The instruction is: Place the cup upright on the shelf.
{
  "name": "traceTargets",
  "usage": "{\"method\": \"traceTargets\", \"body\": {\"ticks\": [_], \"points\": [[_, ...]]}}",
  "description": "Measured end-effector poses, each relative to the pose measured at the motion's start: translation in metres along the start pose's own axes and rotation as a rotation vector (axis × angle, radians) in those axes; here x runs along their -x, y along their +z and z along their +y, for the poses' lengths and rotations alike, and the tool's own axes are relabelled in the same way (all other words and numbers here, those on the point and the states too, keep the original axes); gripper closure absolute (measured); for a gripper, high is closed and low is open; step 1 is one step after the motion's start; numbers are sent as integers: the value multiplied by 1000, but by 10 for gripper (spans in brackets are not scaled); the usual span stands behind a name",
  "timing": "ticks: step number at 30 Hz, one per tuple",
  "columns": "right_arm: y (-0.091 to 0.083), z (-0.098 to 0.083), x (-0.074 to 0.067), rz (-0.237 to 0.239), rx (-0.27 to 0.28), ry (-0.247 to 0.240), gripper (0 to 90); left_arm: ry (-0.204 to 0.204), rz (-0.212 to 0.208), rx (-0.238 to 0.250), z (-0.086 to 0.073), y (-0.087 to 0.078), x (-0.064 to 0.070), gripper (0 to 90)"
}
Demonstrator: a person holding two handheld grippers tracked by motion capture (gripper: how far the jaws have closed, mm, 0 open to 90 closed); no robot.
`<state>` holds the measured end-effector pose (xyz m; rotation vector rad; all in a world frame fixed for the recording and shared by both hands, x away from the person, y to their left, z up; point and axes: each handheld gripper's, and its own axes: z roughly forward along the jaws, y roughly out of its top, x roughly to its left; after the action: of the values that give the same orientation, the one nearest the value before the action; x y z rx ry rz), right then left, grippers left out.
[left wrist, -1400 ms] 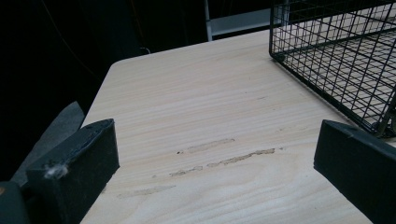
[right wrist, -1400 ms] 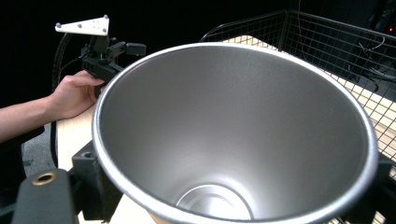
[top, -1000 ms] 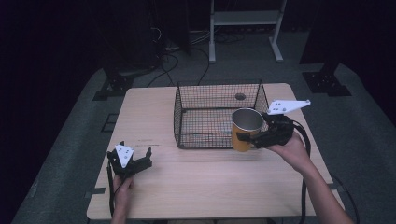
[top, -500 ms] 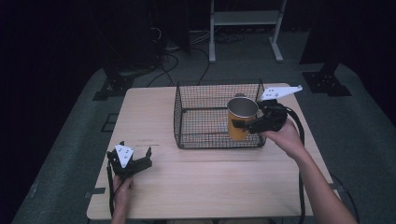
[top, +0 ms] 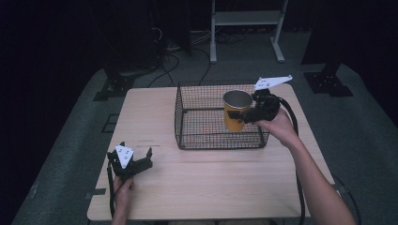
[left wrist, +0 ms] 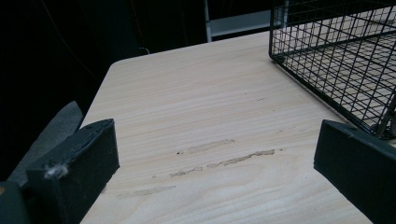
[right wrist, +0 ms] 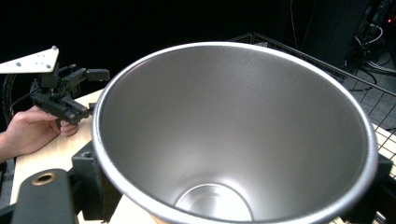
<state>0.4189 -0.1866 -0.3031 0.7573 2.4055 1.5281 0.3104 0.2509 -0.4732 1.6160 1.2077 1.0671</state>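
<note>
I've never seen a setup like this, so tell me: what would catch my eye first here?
Most striking is the yellow metal cup, upright and clamped in the right gripper, held over the right part of the black wire basket at the middle of the wooden table. The right gripper view looks straight into the cup's shiny, empty inside. Near the table's front left corner, the left gripper rests with jaws wide open, holding nothing.

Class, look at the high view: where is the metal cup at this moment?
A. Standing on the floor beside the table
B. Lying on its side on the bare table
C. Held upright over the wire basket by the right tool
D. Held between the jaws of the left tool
C: the right tool grips the cup upright above the wire basket; the left tool holds nothing, its jaws open over the table.
</note>
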Motion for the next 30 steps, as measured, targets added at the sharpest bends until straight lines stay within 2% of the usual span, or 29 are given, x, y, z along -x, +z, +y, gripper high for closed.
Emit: {"method": "traceTargets", "body": {"ticks": [30], "points": [[40,34,25,16,-25,-18,137,-7,-4,4,0,-1,0,0]]}}
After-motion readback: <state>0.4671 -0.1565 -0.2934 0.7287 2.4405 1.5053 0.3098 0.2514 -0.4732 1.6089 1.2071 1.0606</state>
